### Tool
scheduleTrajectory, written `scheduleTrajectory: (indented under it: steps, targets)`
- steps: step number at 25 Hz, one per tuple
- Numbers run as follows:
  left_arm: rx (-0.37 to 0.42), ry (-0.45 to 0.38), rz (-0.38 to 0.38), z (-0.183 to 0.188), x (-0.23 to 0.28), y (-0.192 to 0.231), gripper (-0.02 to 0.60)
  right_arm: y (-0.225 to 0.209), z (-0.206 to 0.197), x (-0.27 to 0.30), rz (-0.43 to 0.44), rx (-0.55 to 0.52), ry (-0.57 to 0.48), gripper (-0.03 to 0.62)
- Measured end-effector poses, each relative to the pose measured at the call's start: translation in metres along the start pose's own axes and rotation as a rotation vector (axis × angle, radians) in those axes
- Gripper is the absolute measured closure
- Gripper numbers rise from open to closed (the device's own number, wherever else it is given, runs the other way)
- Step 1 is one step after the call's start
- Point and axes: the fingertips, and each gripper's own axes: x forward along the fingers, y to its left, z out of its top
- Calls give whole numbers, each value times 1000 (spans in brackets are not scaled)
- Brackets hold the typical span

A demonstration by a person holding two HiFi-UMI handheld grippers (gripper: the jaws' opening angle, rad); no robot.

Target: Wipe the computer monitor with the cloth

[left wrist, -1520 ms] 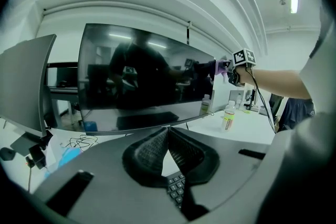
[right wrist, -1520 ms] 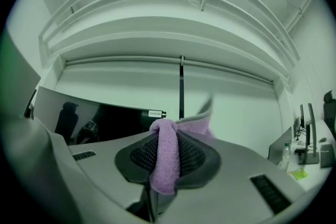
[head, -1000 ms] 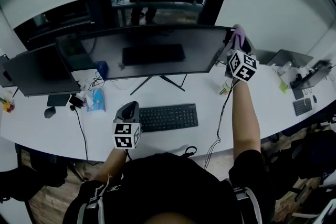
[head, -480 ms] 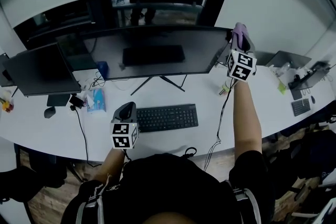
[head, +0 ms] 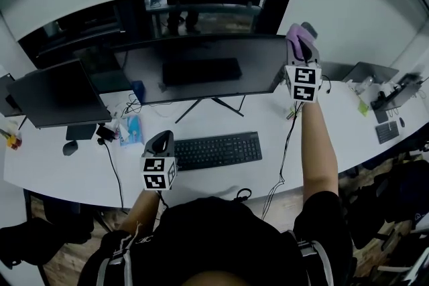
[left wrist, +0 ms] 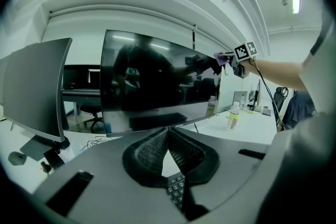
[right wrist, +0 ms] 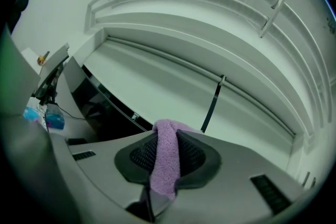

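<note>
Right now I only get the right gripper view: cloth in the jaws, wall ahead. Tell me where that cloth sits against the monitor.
Observer: In the head view, the right gripper holds the purple cloth at the top right corner of the big monitor.
Operator: Report the left gripper.
Observer: The left gripper is shut on nothing, above the desk by the left end of the keyboard.
Operator: Say which way the screen runs from the cloth.
Observer: The left gripper view shows the monitor's dark face stretching left and down from the cloth.
</note>
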Motion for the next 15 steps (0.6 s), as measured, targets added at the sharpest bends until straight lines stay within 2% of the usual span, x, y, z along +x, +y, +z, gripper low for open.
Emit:
scheduleTrajectory:
  steps: [5,11,15]
  targets:
    - [3,-2,4,1,-11,26,568,18,9,7,10,95,6,508]
    - [-5,12,24,-3,-27,59,568,25,22,19,72,318,25,508]
    - [-8,11,30,-4,-33,76,568,34,29,25,105,406,57,508]
